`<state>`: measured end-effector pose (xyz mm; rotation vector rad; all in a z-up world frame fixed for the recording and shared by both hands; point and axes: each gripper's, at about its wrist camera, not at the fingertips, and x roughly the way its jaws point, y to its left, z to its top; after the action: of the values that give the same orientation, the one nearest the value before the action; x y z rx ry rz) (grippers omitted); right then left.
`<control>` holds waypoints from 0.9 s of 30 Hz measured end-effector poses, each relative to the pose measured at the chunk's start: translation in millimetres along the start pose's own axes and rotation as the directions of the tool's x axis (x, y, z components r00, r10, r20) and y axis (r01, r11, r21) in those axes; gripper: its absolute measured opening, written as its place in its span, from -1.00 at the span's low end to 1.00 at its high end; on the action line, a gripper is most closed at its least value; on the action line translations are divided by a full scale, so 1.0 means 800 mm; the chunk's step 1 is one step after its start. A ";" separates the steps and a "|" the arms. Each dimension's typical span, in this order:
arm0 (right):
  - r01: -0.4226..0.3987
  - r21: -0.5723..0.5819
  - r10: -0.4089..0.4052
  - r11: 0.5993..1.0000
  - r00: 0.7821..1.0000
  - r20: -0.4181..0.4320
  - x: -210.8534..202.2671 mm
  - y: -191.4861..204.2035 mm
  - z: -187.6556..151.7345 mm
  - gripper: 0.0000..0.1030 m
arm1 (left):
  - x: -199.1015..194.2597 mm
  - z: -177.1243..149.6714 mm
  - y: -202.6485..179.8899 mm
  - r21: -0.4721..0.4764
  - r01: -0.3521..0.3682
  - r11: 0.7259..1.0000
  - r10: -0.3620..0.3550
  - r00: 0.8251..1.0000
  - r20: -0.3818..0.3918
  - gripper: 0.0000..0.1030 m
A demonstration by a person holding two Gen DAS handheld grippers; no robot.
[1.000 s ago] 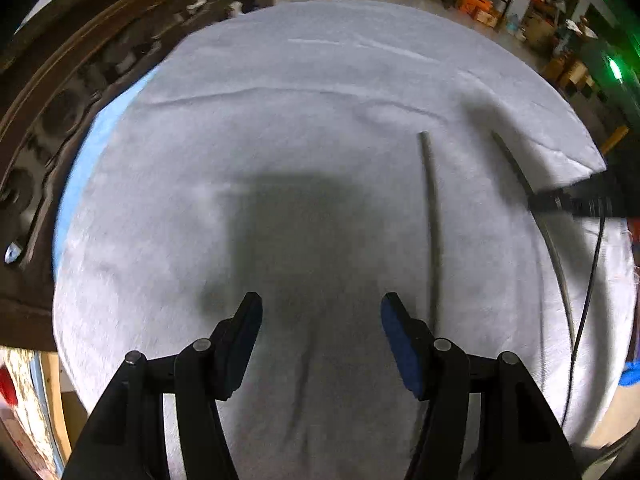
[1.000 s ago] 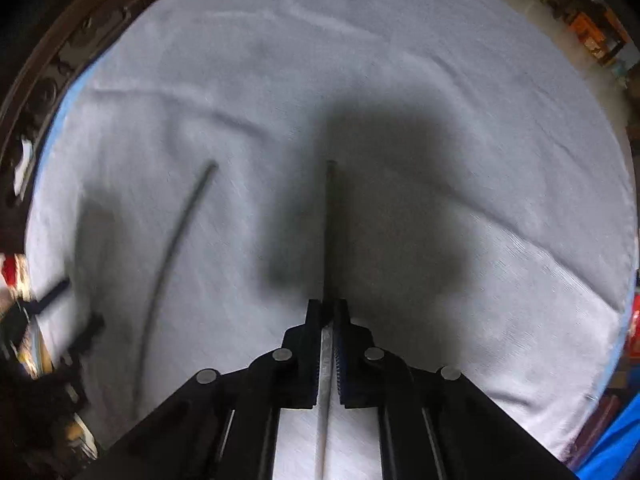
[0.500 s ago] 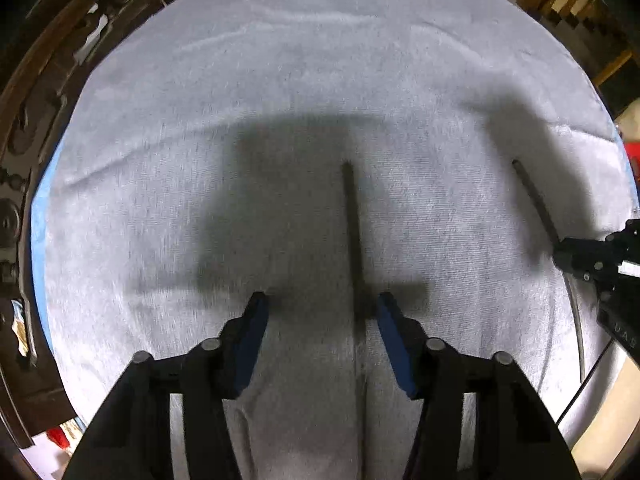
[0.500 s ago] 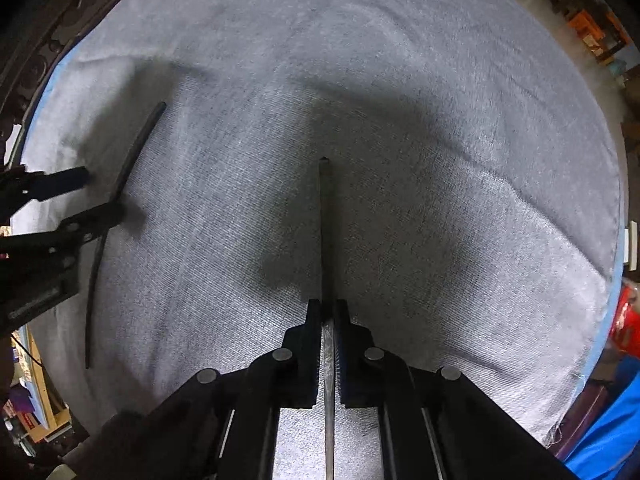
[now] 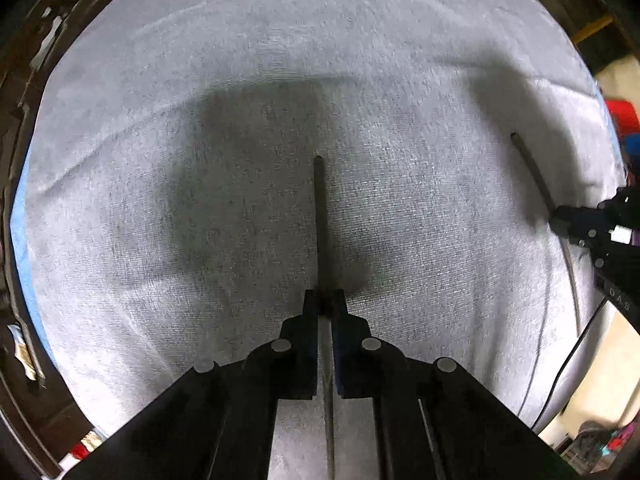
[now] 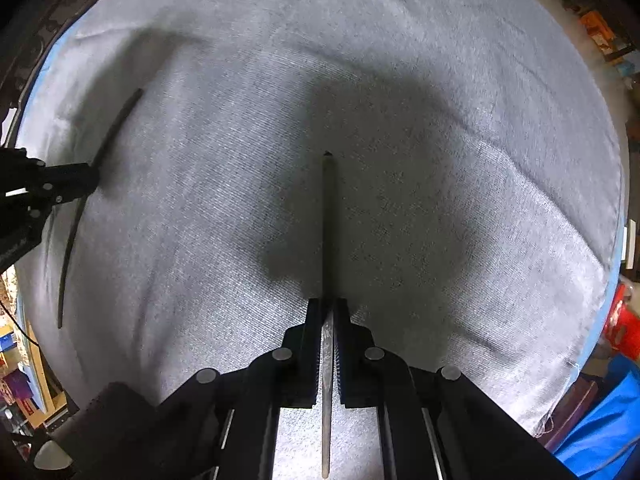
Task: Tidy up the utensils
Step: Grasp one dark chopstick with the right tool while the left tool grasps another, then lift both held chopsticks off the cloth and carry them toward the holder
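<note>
Left gripper [image 5: 325, 300] points down over grey cloth [image 5: 200, 160] on table; jaws pressed together, pinching thin dark stick [image 5: 320, 216] that lies flat on cloth, far end pointing away. Right gripper [image 6: 328, 308] likewise down, jaws clamped on second dark stick [image 6: 328, 220], also flat on cloth. Sticks lie well apart, roughly side by side. Utensil type: cannot tell, likely chopsticks.

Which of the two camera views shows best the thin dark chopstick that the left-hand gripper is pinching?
The left wrist view: the thin dark chopstick runs straight up the middle from the shut left gripper, over the grey towel. The right wrist view shows the same stick only as a curved sliver at the left edge, crossed by that gripper.
</note>
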<state>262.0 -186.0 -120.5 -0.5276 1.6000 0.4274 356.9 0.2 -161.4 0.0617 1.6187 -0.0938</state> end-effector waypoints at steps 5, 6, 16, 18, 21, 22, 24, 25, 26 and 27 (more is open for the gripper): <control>0.008 0.009 -0.007 1.000 0.999 -0.046 0.000 0.001 0.028 -0.87 | -0.009 0.011 -0.023 0.039 -0.045 0.998 0.046 0.999 -0.008 -0.87; 0.005 0.015 -0.004 1.000 0.999 -0.051 0.000 0.000 0.030 -0.87 | -0.011 0.010 -0.029 0.038 -0.044 0.998 0.044 0.999 -0.002 -0.87; -0.035 0.100 0.036 0.994 0.999 -0.010 -0.002 -0.030 0.020 -0.87 | -0.009 -0.046 0.013 -0.048 -0.007 0.999 0.009 0.999 0.049 -0.89; -0.033 0.129 0.032 0.991 0.999 0.010 -0.004 -0.040 0.010 -0.87 | -0.009 -0.054 0.020 -0.066 0.003 0.998 0.001 0.998 0.058 -0.89; -0.047 0.168 0.042 0.985 0.998 0.038 -0.008 -0.054 -0.007 -0.87 | -0.009 -0.069 0.031 -0.102 0.024 0.994 -0.016 0.997 0.074 -0.89; -0.059 0.183 0.050 0.981 0.997 0.053 -0.011 -0.059 -0.012 -0.87 | -0.010 -0.074 0.034 -0.114 0.035 0.993 -0.026 0.997 0.079 -0.89; -0.084 0.204 0.070 0.975 0.995 0.075 -0.015 -0.066 -0.022 -0.87 | -0.012 -0.082 0.041 -0.125 0.042 0.991 -0.031 0.996 0.087 -0.89; -0.091 0.213 0.075 0.973 0.994 0.084 -0.017 -0.069 -0.027 -0.87 | -0.014 -0.087 0.041 -0.130 0.048 0.990 -0.036 0.995 0.093 -0.89; -0.095 0.218 0.077 0.971 0.993 0.089 -0.019 -0.070 -0.032 -0.87 | -0.013 -0.092 0.041 -0.131 0.053 0.990 -0.041 0.995 0.095 -0.89; -0.103 0.223 0.084 0.969 0.992 0.094 -0.021 -0.073 -0.036 -0.87 | -0.013 -0.098 0.040 -0.131 0.057 0.990 -0.044 0.994 0.099 -0.89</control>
<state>272.5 -248.7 -99.0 -0.2577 1.5725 0.3265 283.0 40.3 -147.6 -0.0856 1.5272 -0.0269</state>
